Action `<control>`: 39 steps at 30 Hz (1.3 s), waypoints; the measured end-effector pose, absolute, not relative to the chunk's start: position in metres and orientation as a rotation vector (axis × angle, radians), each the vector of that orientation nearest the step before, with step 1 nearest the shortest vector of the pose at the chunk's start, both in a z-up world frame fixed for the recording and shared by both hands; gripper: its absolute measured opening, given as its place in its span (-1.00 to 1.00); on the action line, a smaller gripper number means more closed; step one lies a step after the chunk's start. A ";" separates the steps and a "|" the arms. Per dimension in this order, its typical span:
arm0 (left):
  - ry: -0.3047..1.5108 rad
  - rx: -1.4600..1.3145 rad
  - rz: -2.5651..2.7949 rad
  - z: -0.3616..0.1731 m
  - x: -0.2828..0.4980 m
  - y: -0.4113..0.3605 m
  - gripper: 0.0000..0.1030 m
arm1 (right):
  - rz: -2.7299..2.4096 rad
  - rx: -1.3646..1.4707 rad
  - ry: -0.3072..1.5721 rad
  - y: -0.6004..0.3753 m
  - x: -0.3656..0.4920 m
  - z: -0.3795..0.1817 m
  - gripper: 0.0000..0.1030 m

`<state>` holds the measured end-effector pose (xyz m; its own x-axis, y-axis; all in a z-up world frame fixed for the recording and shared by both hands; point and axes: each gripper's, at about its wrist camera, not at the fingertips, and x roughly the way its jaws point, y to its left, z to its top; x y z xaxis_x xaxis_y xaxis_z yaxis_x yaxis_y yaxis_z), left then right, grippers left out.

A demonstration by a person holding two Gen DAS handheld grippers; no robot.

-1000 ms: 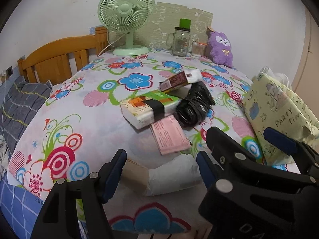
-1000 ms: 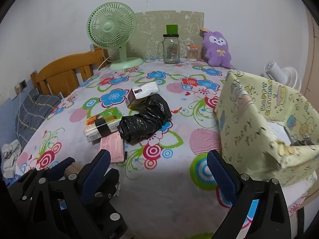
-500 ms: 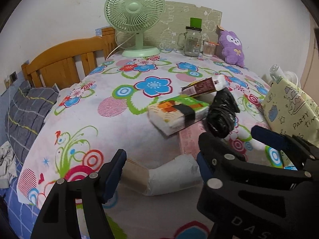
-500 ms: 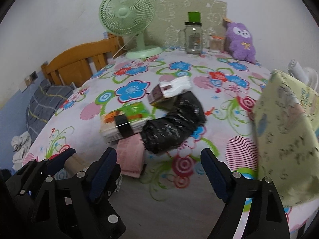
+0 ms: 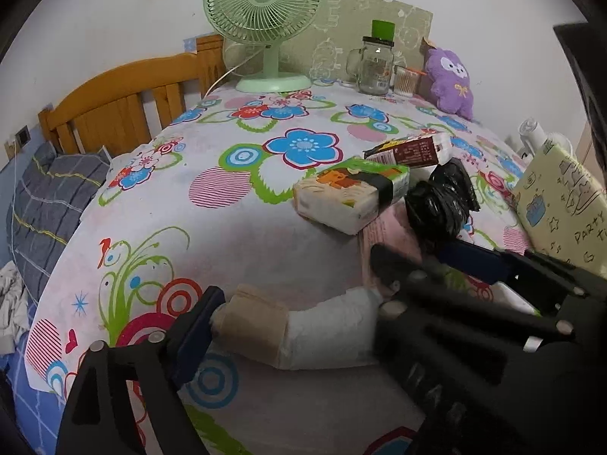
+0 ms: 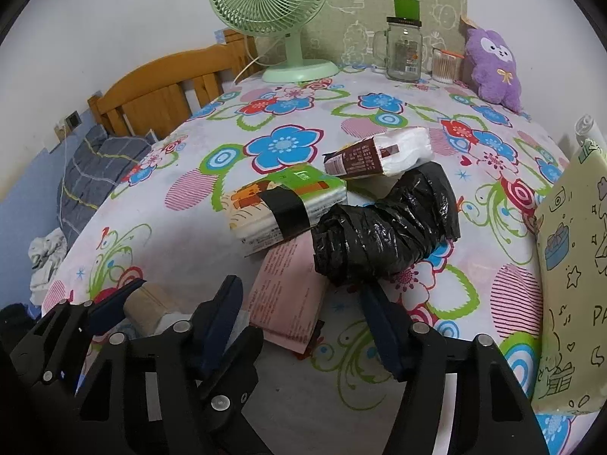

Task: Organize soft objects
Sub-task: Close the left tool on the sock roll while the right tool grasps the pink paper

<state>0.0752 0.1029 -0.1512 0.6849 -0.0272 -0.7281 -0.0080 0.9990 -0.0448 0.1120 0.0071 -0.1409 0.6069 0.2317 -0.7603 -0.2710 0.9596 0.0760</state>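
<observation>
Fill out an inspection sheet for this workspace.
Surface: flower-print tablecloth, crowded mid-table.
Job's things: green-and-orange tissue pack, brown-and-white tissue pack, crumpled black plastic bag and flat pink packet clustered together; beige-and-white paper roll near the front edge; yellow cartoon-print bag at right.
Clutter: green desk fan, glass handled jar, small swab jar, purple plush toy along the back.
Grippers: left gripper open, jaws just opening, roll between them; right gripper open, jaws just closing, pink packet between them, no contact seen.
Cables: white fan cord trailing off the back-left edge.
Surroundings: wooden headboard, grey checked bedding, white wall.
</observation>
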 end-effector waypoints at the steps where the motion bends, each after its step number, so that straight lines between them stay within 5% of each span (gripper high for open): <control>1: 0.821 -0.050 0.003 -0.152 0.075 0.104 0.93 | 0.294 -0.042 0.875 0.006 0.113 -0.142 -0.01; 5: 0.821 -0.064 0.015 -0.153 0.074 0.108 0.99 | 0.305 -0.048 0.867 0.005 0.111 -0.141 -0.20; 19: 0.829 -0.042 0.051 -0.153 0.060 0.100 0.89 | 0.317 -0.031 0.870 -0.008 0.102 -0.138 -0.17; 21: 0.823 -0.040 0.045 -0.153 0.059 0.100 0.82 | 0.323 -0.047 0.876 -0.005 0.103 -0.138 -0.04; 23: 0.818 -0.036 0.035 -0.153 0.058 0.100 0.78 | 0.339 -0.051 0.875 -0.002 0.103 -0.139 0.30; 28: 0.810 -0.033 0.030 -0.152 0.061 0.103 0.70 | 0.341 -0.090 0.872 0.012 0.109 -0.143 0.31; 30: 0.810 -0.037 0.039 -0.152 0.064 0.106 0.69 | 0.332 -0.104 0.864 0.015 0.110 -0.144 0.28; 32: 0.811 -0.045 0.046 -0.151 0.066 0.109 0.66 | 0.299 -0.128 0.854 0.016 0.111 -0.144 -0.16; 39: 0.818 -0.053 0.014 -0.147 0.070 0.103 0.55 | 0.312 -0.098 0.855 0.009 0.109 -0.137 -0.19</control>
<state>0.0696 0.1033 -0.1468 0.6834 -0.0076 -0.7300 -0.0333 0.9986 -0.0416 0.1092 0.0085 -0.1373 0.6142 0.2311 -0.7545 -0.3093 0.9502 0.0393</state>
